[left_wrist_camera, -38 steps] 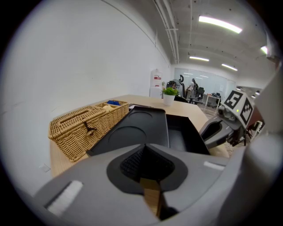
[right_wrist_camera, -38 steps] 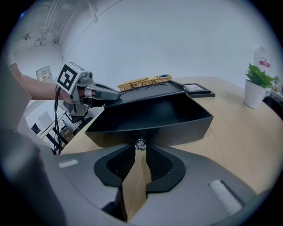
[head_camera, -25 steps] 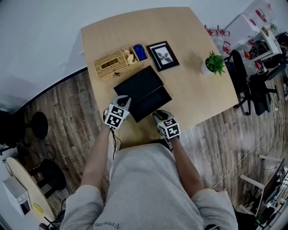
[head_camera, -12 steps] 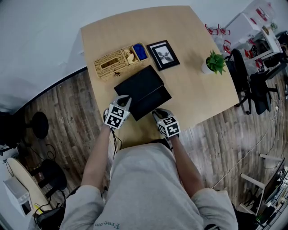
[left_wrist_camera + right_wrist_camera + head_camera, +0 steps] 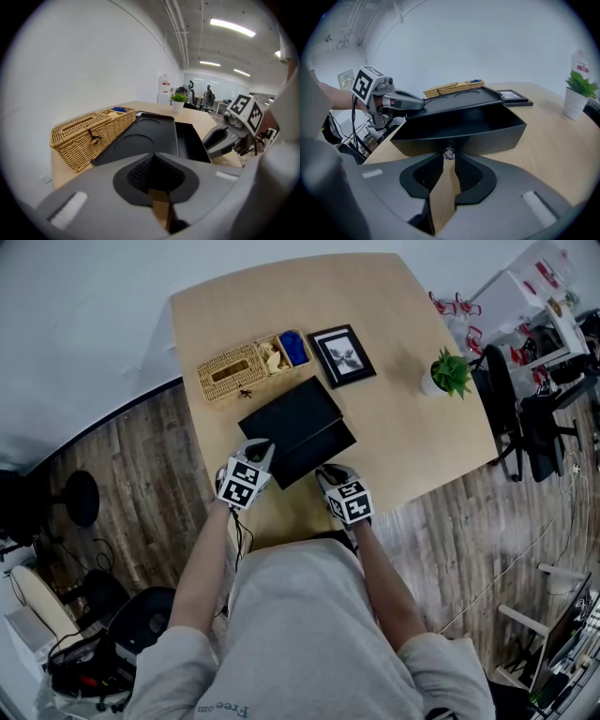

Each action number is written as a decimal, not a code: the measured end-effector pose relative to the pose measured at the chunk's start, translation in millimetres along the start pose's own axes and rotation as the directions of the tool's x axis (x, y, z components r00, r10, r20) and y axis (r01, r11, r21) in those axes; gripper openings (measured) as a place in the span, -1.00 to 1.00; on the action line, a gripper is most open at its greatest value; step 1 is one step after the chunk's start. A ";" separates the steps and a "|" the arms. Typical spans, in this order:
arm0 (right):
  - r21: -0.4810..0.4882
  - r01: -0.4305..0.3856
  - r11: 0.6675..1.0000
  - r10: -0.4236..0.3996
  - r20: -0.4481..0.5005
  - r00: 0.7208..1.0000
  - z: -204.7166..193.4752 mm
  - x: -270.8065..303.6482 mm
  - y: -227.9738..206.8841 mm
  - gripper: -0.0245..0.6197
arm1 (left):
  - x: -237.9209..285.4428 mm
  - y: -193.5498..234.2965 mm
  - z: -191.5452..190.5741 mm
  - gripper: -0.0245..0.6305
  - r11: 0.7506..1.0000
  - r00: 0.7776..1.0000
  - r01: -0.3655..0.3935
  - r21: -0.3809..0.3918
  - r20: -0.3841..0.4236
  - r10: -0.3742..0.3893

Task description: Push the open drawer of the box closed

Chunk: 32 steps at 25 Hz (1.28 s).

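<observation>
1. A black box [image 5: 291, 413] is shown mid-frame on the desk [image 5: 412, 437], with its drawer [image 5: 319, 454] pulled out toward the lower right.
2. The right hand-held gripper [image 5: 449, 160], jaws together, is set at the drawer's small knob [image 5: 449, 153]. The left hand-held gripper [image 5: 255, 452], also closed, is placed against the box's left corner.
3. The drawer is judged rigid, light and easy to slide. It is best pushed at the flat front with the box braced.

A pale wooden desk [image 5: 394, 427] with rounded corners stands against a plain white wall [image 5: 84, 324] on a grey-brown plank floor [image 5: 141, 474]. A black office chair [image 5: 539, 432] sits to its right and a round black stool [image 5: 82, 501] to its left. Long ceiling light strips [image 5: 232, 27] glow over an open office beyond.
</observation>
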State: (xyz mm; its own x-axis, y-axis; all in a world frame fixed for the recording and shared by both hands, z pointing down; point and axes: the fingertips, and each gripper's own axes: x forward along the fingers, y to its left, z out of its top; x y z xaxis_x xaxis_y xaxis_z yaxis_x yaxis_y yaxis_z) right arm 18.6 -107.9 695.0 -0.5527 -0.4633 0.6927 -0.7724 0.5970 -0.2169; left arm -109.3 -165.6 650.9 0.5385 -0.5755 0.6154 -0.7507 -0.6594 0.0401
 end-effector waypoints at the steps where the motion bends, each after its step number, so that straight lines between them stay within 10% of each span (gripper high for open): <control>1: -0.001 0.000 1.000 0.000 0.000 1.000 0.8 0.7 0.0 -0.69 | 0.0 -0.1 -0.2 -0.77 1.000 1.000 0.000 0.000 0.000 0.000; 32: 0.003 0.003 1.000 -0.003 -0.005 1.000 13.1 12.4 -1.4 -0.69 | -0.4 -1.2 -0.1 -0.77 1.000 1.000 0.007 -0.003 0.007 -0.007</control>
State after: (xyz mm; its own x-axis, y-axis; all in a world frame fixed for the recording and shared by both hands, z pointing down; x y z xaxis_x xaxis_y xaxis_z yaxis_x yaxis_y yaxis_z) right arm 8.7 -123.1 694.9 -0.5490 -0.4613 0.6970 -0.7746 0.5941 -0.2169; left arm -108.6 -164.5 650.8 0.5466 -0.5743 0.6095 -0.7478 -0.6623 0.0467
